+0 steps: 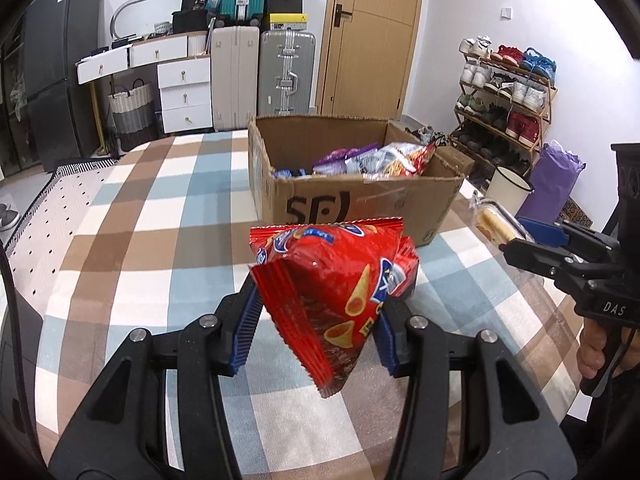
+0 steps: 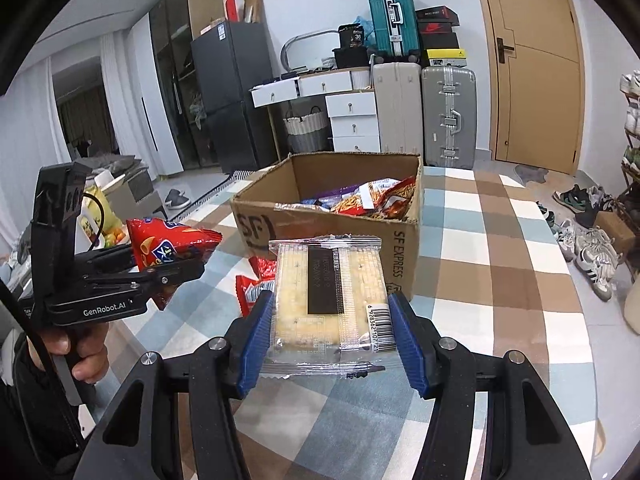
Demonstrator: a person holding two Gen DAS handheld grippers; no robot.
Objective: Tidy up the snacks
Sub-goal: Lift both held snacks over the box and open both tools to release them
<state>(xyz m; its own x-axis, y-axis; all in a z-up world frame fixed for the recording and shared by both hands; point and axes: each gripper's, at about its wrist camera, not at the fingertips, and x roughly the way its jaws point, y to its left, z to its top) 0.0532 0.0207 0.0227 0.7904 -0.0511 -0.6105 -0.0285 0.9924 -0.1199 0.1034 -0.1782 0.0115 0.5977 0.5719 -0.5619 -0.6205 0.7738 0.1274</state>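
White walls enclose a wooden door [image 1: 372, 36], stacked suitcases [image 1: 264, 68] and white drawers [image 1: 185, 92]. A shoe rack [image 1: 506, 100] stands right; a dark fridge [image 2: 232, 92] stands left

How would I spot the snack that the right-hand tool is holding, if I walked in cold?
Find the checked table with the cardboard box on it. Just in front of the box, the right gripper clamps a cracker pack between blue pads. Unlike the red chip bag in the left gripper, it is flat, clear plastic, showing pale crackers, a black label and a barcode.
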